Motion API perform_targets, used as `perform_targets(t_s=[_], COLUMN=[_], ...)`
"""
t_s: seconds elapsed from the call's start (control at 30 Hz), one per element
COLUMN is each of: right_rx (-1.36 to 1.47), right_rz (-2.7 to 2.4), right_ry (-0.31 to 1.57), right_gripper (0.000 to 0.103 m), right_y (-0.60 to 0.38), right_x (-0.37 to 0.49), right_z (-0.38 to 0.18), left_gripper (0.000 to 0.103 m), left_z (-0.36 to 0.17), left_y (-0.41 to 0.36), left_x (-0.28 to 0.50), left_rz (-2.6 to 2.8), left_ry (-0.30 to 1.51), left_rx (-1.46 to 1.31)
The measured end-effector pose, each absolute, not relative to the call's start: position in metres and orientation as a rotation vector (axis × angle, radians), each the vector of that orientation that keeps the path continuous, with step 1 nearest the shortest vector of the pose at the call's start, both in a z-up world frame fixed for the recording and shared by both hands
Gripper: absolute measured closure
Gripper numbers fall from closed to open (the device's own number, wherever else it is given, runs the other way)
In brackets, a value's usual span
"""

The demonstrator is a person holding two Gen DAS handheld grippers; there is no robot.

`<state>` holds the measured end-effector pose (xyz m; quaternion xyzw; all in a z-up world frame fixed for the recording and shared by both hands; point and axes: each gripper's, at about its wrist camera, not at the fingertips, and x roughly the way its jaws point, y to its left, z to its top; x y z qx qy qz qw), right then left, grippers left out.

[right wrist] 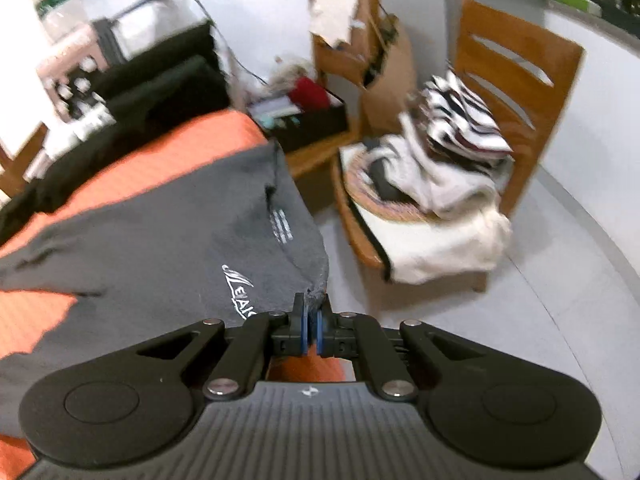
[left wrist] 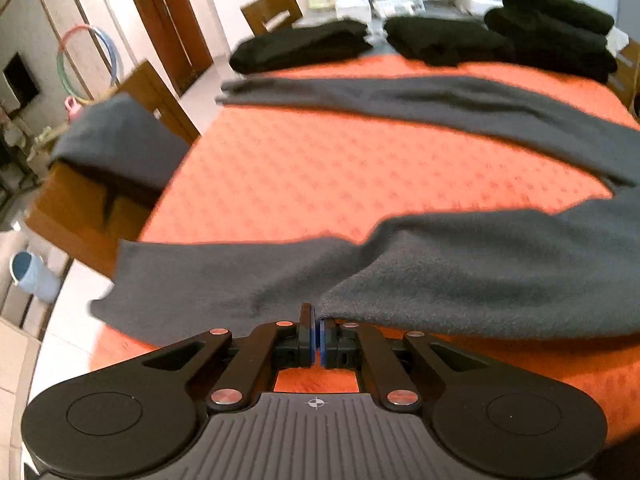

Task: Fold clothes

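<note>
A pair of grey trousers (left wrist: 460,268) lies spread across the orange tablecloth (left wrist: 320,176), one leg stretching along the near edge and the other reaching across toward the far left. The left gripper (left wrist: 317,320) is clenched on the near edge of the grey cloth. The right gripper (right wrist: 313,304) is clenched on a bunched corner of the same trousers (right wrist: 168,240), beside a white printed logo (right wrist: 240,292), at the right edge of the table. Folded black clothes (left wrist: 440,40) sit stacked along the far side. A wooden chair (right wrist: 512,92) heaped with laundry (right wrist: 448,160) stands to the right.
</note>
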<state>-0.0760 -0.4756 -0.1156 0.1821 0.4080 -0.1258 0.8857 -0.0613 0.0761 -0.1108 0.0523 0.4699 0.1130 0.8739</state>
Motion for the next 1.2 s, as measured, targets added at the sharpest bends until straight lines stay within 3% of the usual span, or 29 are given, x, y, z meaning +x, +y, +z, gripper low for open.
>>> perform_targets(t_s=[0.13,0.17,0.23,0.3,0.6,1.2], right_rx=[0.359,0.354,0.287,0.196,0.122,0.279], right_rz=[-0.261,-0.261,-0.274,-0.27,-0.031,0.085], right_ry=[0.906,0.92,0.912,0.883,0.78,0.866], right_gripper=[0.097,0.095,0.075,0.063,0.061,0.061], right_y=[-0.477,-0.478,-0.472,-0.461,-0.411,-0.228], right_x=[-0.074,-0.074,-0.071,-0.068,-0.04,-0.02], right_z=[-0.136,-0.141,-0.136,-0.123,-0.083,-0.085], left_gripper=[0.091,0.084,0.075,0.07,0.057,0.054], left_z=[-0.127,-0.126,-0.119,-0.11,-0.078,-0.118], left_y=[0.079,0.084,0.098,0.11,0.161,0.311], left_x=[-0.068,-0.072,-0.08,-0.089,-0.113,-0.074], left_rz=[0.224,0.226,0.247,0.272,0.376,0.228], left_ry=[0.981,0.974,0.957,0.936,0.82,0.831], left_rx=[0.085,0.06,0.0,-0.046,-0.118,-0.091])
